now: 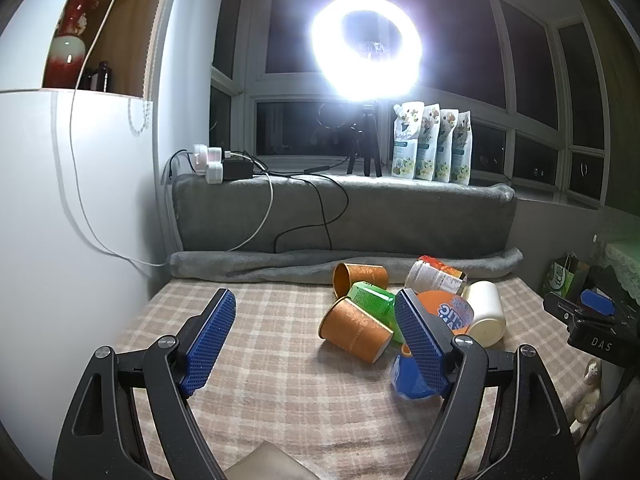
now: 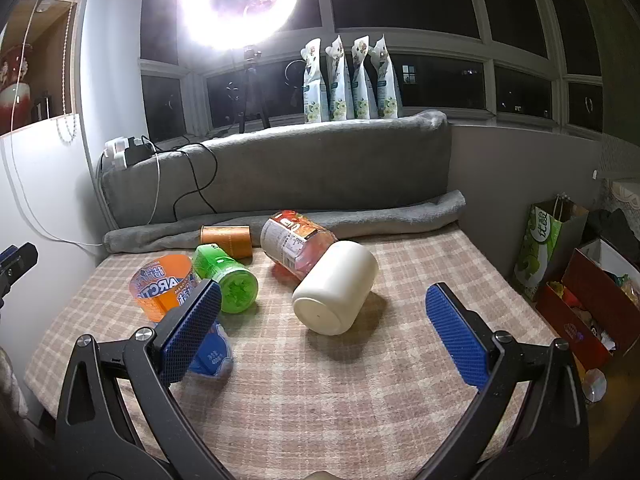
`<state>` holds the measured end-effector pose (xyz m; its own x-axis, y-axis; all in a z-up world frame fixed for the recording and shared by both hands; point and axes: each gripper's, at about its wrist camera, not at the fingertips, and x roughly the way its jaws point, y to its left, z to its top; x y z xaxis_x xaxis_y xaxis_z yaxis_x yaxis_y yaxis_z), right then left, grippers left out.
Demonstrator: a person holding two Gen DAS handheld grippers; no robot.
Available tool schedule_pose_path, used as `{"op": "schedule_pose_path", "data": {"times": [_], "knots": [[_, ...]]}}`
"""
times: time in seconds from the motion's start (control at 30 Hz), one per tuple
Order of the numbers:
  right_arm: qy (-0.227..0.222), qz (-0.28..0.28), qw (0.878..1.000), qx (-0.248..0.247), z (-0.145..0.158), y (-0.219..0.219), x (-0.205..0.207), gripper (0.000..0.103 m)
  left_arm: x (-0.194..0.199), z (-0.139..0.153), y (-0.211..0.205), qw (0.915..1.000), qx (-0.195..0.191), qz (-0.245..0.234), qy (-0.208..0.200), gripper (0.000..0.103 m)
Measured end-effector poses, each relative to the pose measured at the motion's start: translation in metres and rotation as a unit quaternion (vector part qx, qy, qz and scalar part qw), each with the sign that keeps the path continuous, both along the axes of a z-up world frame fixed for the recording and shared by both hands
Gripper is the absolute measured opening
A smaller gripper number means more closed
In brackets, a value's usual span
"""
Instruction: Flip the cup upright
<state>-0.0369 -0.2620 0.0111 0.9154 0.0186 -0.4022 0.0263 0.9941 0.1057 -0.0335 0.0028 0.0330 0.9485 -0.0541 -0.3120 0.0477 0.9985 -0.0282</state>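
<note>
A white cup [image 2: 334, 288] lies on its side on the checked cloth, base toward me in the right wrist view; it also shows in the left wrist view [image 1: 486, 312]. My right gripper [image 2: 320, 308] is open and empty, hovering just in front of the white cup. My left gripper [image 1: 314, 312] is open and empty, left of the pile. Two brown paper cups lie on their sides, one near [image 1: 354, 330] and one far [image 1: 360, 276]. A green cup [image 2: 228, 278] and an orange cup [image 2: 162, 282] also lie tipped.
A labelled jar [image 2: 298, 242] lies behind the white cup. A blue packet [image 2: 210, 354] lies by my right gripper's left finger. Grey cushions [image 2: 280, 172] back the checked table [image 2: 360, 380]. A ring light [image 1: 366, 46] glares. Bags and boxes [image 2: 580, 300] stand to the right.
</note>
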Motion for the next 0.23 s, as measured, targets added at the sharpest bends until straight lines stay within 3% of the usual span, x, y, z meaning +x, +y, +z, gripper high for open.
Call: {"op": "schedule_pose_path", "data": {"times": [0.23], "knots": [[0.005, -0.002, 1.000, -0.001, -0.0062, -0.0018, -0.0004, 0.103, -0.0008, 0.0010, 0.0004, 1.0000, 0.003, 0.001, -0.004, 0.082]]}}
